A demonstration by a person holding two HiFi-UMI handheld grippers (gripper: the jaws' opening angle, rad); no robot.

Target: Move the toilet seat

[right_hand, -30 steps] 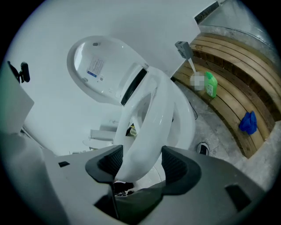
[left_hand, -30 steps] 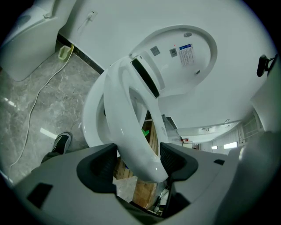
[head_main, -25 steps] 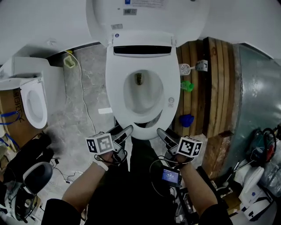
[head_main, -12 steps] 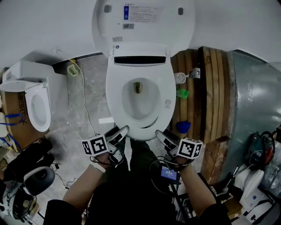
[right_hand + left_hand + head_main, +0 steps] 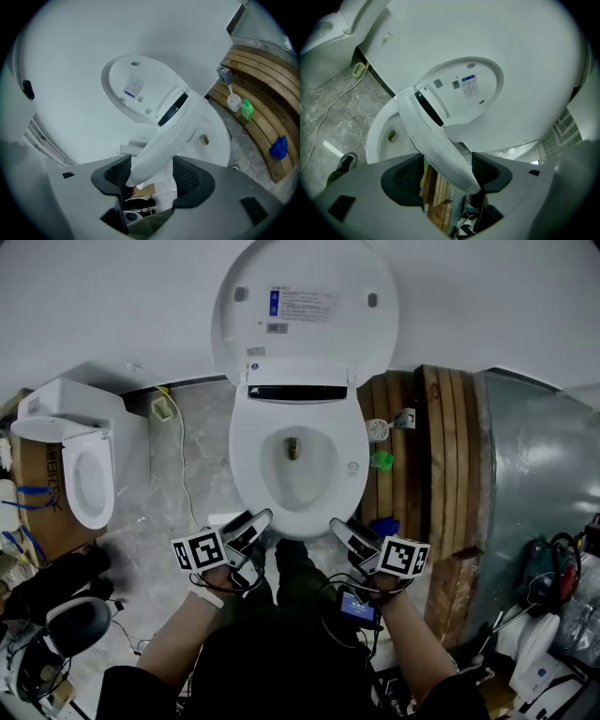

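Item: white, oval, hard-plastic toilet seat (image 5: 247,463), hinged at the rear edge of the white ceramic bowl (image 5: 298,474).
Position: in both gripper views the seat runs from its hinge up past the bowl's front edge, so it appears tipped up at the front. The white lid (image 5: 305,310) stands upright against the wall behind it.
Left tongs (image 5: 443,177): jaws apart, astride the seat's front rim. The rim lies against one pad, with a gap at the other.
Right tongs (image 5: 152,176): jaws apart, astride the front rim. Not clamped.
Handling: judged stiff, moderately light, glossy and therefore slippery. The hinge fixes its swing path.
Grip point: the front rim, one pair of tongs on each side of centre, so the load on the hinge stays even.
Risk: the smooth rim may slide off the pads and drop onto the bowl.
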